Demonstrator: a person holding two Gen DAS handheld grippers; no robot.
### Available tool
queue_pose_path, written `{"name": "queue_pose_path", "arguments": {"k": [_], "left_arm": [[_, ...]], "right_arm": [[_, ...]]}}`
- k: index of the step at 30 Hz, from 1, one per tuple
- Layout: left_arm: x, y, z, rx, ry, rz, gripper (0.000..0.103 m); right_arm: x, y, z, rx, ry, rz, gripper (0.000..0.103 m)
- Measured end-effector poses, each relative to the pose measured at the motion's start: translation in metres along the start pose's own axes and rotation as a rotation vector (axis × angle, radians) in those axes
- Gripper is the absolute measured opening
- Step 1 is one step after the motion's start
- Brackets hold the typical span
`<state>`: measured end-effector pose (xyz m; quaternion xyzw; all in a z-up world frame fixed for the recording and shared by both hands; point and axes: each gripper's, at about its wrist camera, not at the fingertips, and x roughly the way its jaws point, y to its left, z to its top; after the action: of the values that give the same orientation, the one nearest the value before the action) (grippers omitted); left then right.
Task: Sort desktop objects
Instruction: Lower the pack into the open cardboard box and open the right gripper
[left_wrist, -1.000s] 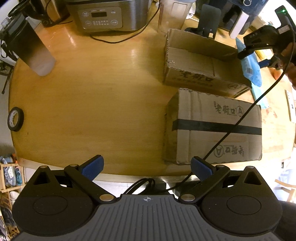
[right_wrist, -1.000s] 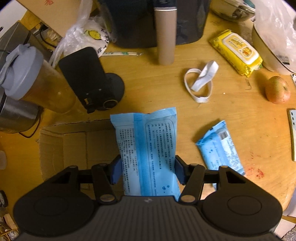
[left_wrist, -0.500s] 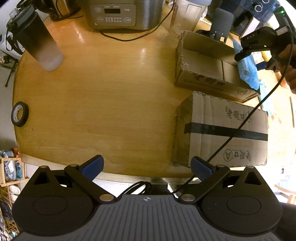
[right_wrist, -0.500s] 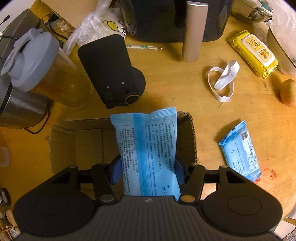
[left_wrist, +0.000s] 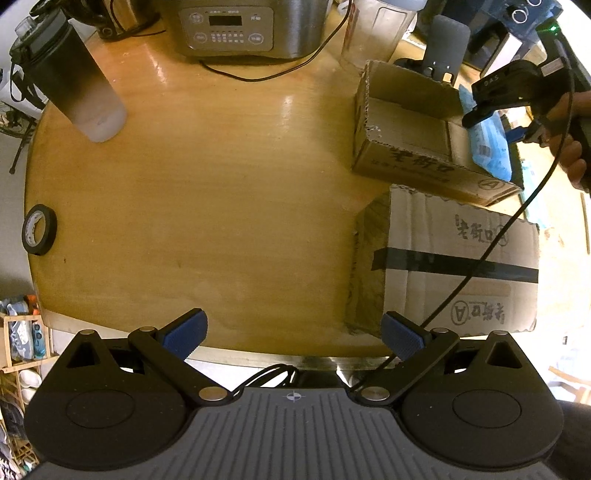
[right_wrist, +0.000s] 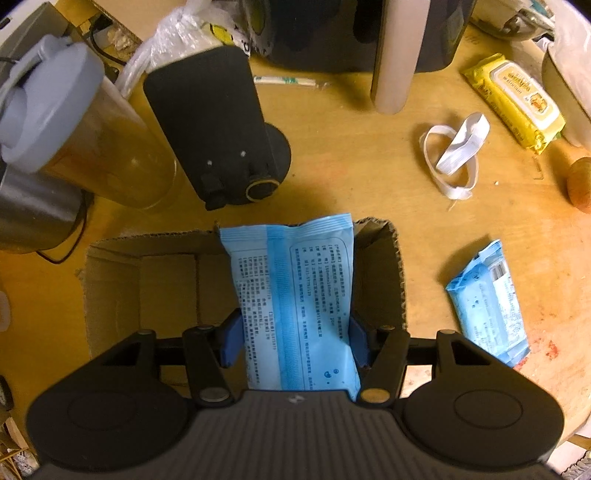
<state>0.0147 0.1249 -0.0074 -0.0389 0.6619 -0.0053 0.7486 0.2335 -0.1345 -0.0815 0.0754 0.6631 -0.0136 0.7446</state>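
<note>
My right gripper (right_wrist: 295, 339) is shut on a large blue wipes pack (right_wrist: 291, 295) and holds it over the right end of an open cardboard box (right_wrist: 147, 280). The left wrist view shows that gripper (left_wrist: 498, 96), the pack (left_wrist: 487, 147) and the box (left_wrist: 402, 133) at the upper right. A smaller blue pack (right_wrist: 487, 306) lies on the table right of the box. My left gripper (left_wrist: 293, 334) is open and empty above the near table edge.
A taped closed carton (left_wrist: 458, 266) lies in front of the open box. A black tape roll (left_wrist: 38, 229), a dark bottle (left_wrist: 70, 85) and a cooker (left_wrist: 236, 26) stand on the left part. A yellow wipes pack (right_wrist: 513, 99), white strap (right_wrist: 454, 155), black stand (right_wrist: 214, 125) and jug (right_wrist: 74, 136) lie beyond the box.
My right gripper has carried the blue pack left and forward, from beside the box to above its right end. My left gripper has shifted slightly left and stays open.
</note>
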Motion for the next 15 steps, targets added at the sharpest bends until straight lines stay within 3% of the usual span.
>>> {"name": "queue_pose_path", "arguments": {"k": [15], "left_arm": [[0.005,0.006,-0.003,-0.023,0.016,0.015,0.103]], "right_arm": [[0.041,0.008,-0.007,-0.01,0.035,-0.03,0.057]]}}
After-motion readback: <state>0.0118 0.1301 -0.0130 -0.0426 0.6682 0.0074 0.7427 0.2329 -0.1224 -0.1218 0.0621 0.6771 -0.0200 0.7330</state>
